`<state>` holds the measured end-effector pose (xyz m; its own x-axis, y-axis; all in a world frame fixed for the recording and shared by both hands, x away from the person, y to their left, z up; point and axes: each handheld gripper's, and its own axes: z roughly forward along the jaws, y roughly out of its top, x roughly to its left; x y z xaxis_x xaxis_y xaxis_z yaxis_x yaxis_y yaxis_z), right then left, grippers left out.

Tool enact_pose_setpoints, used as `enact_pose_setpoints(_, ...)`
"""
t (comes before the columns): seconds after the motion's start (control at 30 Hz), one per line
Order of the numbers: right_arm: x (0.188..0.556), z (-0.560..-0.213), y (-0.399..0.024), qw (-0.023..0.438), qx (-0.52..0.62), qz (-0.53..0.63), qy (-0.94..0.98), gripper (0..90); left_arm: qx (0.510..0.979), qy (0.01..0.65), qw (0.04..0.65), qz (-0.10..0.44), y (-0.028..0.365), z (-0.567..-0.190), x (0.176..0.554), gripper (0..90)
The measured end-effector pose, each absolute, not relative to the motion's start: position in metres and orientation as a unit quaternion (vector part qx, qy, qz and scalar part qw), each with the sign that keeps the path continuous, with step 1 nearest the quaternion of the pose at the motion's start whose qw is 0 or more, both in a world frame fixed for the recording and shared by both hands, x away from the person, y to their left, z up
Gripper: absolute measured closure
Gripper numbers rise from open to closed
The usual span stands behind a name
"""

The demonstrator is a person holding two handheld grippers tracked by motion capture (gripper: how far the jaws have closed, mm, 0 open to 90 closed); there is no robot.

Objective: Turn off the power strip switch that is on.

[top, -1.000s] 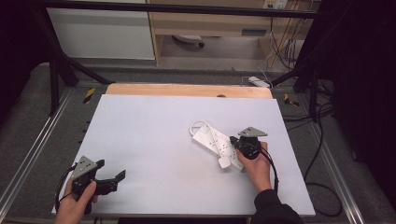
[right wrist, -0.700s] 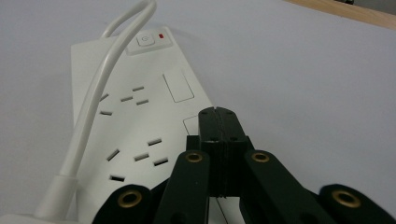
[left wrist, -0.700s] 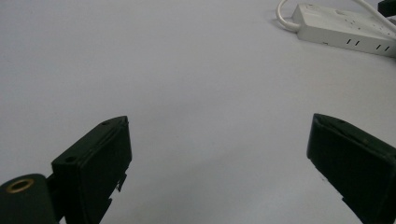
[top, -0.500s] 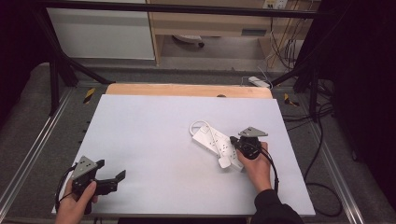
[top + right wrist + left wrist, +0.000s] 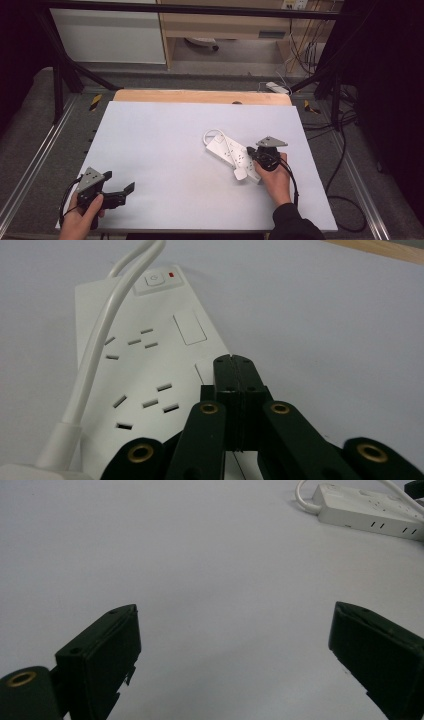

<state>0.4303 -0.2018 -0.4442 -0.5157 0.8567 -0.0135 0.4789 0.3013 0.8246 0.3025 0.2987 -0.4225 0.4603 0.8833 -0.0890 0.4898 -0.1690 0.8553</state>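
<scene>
right gripper [image 5: 232, 362] jaws closed empty, tip resting over the power strip [image 5: 232, 152] mid-right on the worktop [image 5: 165, 145], plug [image 5: 240, 174] lying loose on it, nothing plugged yet; left gripper [image 5: 120, 192] jaws wide, idle

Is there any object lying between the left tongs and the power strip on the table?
Nothing visible. From the open left tongs, bare white table runs up to the power strip; the shut right tongs rest at its other side.
</scene>
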Motion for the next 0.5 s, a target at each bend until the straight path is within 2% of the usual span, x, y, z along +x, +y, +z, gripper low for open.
enact_pose_setpoints(0.5,0.43,-0.4439,-0.1996,0.234,0.43,0.403,0.773,90.0,0.73,0.469,0.443,0.223,0.2984,-0.4226,0.3025,6.7)
